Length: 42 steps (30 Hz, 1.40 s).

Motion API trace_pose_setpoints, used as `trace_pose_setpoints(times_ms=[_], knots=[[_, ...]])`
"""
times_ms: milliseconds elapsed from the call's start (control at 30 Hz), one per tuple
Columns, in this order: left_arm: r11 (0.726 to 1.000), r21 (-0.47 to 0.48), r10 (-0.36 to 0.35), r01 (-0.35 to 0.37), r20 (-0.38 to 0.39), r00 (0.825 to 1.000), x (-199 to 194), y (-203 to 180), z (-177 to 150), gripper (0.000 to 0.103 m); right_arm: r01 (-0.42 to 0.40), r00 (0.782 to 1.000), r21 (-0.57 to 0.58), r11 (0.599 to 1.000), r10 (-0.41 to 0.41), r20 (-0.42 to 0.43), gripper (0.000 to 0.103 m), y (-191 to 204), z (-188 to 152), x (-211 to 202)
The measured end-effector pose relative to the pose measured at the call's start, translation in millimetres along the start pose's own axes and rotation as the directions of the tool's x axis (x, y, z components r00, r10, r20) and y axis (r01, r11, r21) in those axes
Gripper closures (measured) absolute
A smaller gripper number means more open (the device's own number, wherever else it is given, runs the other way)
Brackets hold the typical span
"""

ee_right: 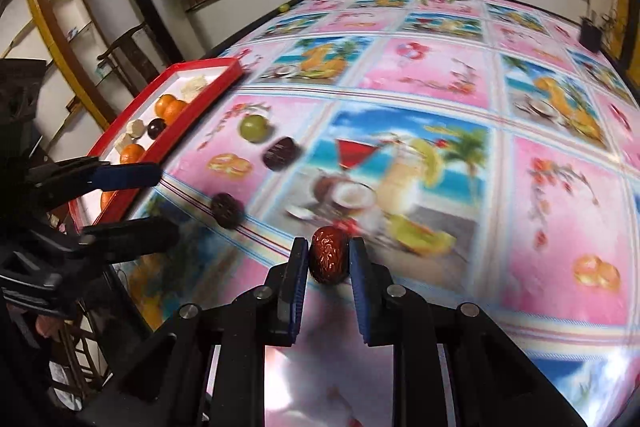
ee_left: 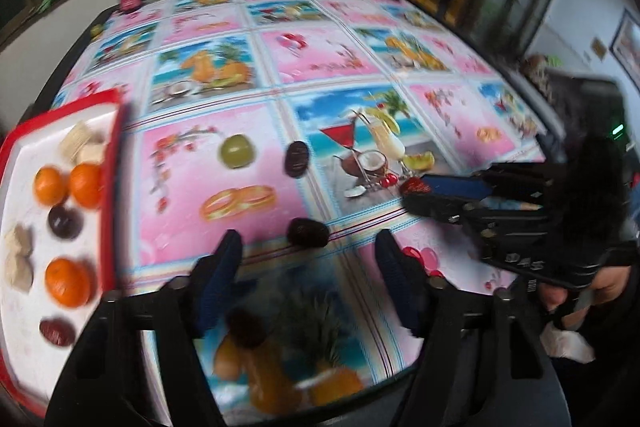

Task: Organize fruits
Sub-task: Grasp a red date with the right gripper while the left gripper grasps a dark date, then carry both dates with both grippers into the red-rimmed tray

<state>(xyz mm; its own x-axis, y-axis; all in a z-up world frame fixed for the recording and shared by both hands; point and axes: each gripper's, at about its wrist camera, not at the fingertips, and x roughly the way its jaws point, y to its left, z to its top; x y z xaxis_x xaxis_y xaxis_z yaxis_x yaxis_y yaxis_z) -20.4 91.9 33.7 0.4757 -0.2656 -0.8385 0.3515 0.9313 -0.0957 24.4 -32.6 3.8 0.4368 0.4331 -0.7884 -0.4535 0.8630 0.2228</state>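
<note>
We hold the right gripper (ee_right: 329, 259) tilted down over the table's glossy cloth (ee_right: 440, 75) printed with pink and tropical fruit squares, and its two blue-padded fingers (ee_right: 294, 279) are clamped on a wrinkled, reddish-brown date (ee_right: 329, 259), which sits upright between the pads at the fingertips, against the cloth. In the left wrist view the same date (ee_left: 416, 185) shows as a red tip at the end of that gripper.

Our left gripper (ee_left: 308, 247) hangs with its jaws apart and nothing between the pads. Just ahead of its fingertips lies a dark, wrinkled oval fruit (ee_left: 308, 233) on the cloth. Farther ahead sit a second dark oval fruit (ee_left: 296, 159) and, to that one's left, a round green fruit (ee_left: 236, 151). Another dark fruit (ee_left: 246, 327) lies blurred beneath the gripper, between its fingers and nearer the camera.

To the left of the left gripper stands a red-rimmed rectangular tray with a white floor (ee_left: 116, 163). It holds three orange mandarins (ee_left: 68, 281), a dark round plum-like fruit (ee_left: 64, 221), a reddish date-like fruit (ee_left: 57, 331) nearest us, and pale beige lumps (ee_left: 18, 255) we cannot identify.

Seen from the right gripper, the tray (ee_right: 168, 147) lies off to the left, past the left gripper (ee_right: 164, 199).
</note>
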Motion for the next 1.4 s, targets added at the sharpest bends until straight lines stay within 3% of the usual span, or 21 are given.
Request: trace_pose_setpoints(times_ms=[167, 233, 633, 1400], knots=[[1.0, 0.016, 0.014, -0.014, -0.057, 0.998, 24.3, -2.4, 2.2, 0.065, 0.021, 1.0, 0.026, 0.999, -0.021, 0.005, 0.082, -12.6, -4.2, -13.0], [1.0, 0.016, 0.025, -0.025, -0.049, 0.998, 26.1, -2.7, 1.3, 0.078, 0.025, 1.0, 0.028, 0.999, -0.025, 0.013, 0.082, -13.7, -6.4, -18.5], [1.0, 0.021, -0.003, 0.004, -0.031, 0.999, 20.7, -13.0, 1.5, 0.078, 0.024, 0.998, 0.027, 0.999, -0.025, 0.05, 0.082, -6.9, -6.7, -32.1], [0.998, -0.058, -0.004, 0.007, 0.039, 0.999, -11.5, 13.2, -1.1, 0.078, -0.007, 0.997, -0.008, 1.0, 0.007, 0.074, 0.082, 18.9, 0.9, -31.4]])
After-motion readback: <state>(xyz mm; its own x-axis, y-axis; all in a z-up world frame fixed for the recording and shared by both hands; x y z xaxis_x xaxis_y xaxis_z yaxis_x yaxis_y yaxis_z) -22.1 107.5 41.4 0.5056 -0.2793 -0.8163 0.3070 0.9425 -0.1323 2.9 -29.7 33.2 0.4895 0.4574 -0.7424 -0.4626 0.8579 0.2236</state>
